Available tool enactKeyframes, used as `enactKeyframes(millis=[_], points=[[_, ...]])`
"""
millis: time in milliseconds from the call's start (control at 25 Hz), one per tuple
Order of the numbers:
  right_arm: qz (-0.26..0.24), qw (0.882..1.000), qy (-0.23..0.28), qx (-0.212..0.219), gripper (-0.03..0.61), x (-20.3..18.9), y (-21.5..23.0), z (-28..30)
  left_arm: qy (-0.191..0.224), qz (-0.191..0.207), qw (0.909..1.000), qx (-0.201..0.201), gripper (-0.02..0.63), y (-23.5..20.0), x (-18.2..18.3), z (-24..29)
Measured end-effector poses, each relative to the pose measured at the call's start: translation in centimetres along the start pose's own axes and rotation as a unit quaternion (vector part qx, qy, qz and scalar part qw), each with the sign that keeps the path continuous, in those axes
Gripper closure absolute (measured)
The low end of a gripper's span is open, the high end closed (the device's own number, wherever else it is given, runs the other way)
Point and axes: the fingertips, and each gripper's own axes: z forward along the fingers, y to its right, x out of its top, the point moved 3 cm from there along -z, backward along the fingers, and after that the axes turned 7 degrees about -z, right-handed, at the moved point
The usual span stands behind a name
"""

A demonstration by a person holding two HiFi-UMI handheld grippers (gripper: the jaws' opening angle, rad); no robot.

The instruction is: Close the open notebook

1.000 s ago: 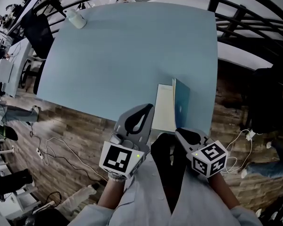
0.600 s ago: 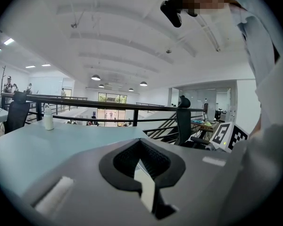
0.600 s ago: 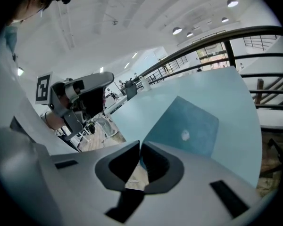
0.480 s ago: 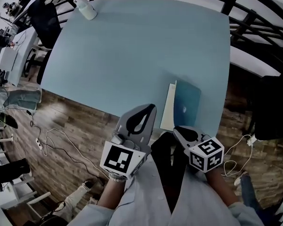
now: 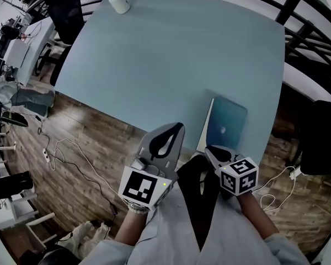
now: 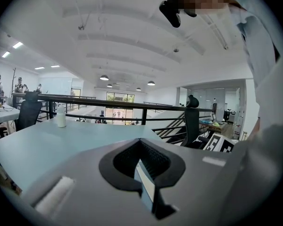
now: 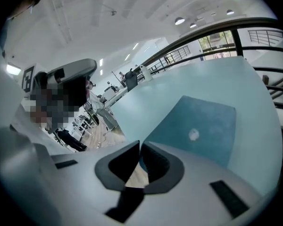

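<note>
The notebook (image 5: 227,121) lies near the right front corner of the pale blue table (image 5: 171,54). Its blue cover, marked with a small white dot, rests down over the pages, and a thin white page edge shows along its left side. In the right gripper view the cover (image 7: 198,131) lies just ahead of the jaws. My right gripper (image 5: 208,149) hangs just off the table's front edge, shut and empty, close to the notebook's near edge; its tips (image 7: 139,146) meet. My left gripper (image 5: 179,127) is shut and empty too, left of the notebook, tips (image 6: 140,141) together.
A white bottle (image 5: 119,2) stands at the table's far left corner, also seen in the left gripper view (image 6: 61,116). A black railing (image 6: 132,108) and an office chair (image 6: 192,122) lie beyond the table. Cables (image 5: 60,153) trail on the wooden floor.
The blue cover, upright a second ago, has swung down to the right over the pages. My right gripper has drawn back and lower; the left has shifted slightly.
</note>
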Motion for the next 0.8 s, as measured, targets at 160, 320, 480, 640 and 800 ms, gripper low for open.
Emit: enactKeyframes(millis=[160, 320, 480, 640, 800], points=[[-0.014, 1.000, -0.020, -0.004, 0.558, -0.5, 0.2, 1.5, 0.001, -0.003, 0.9999, 0.010, 0.611, -0.7, -0.2, -0.5], [-0.018, 0.999, -0.035, -0.005, 0.558, -1.1, 0.1, 2.7, 0.001, -0.004, 0.9998, 0.017, 0.611, -1.3, -0.3, -1.2], [-0.030, 0.998, -0.054, -0.008, 0.557, -1.6, 0.1, 3.7, 0.003, -0.002, 0.9998, 0.019, 0.611, -1.6, -0.1, -1.4], [-0.041, 0.997, -0.069, -0.012, 0.557, -1.9, -0.2, 4.6, 0.003, -0.002, 0.9998, 0.018, 0.611, -1.9, 0.1, -1.6], [-0.080, 0.992, -0.092, -0.014, 0.541, -2.1, -0.4, 5.4, 0.002, -0.001, 0.9998, 0.018, 0.611, -1.9, 0.0, -1.5]])
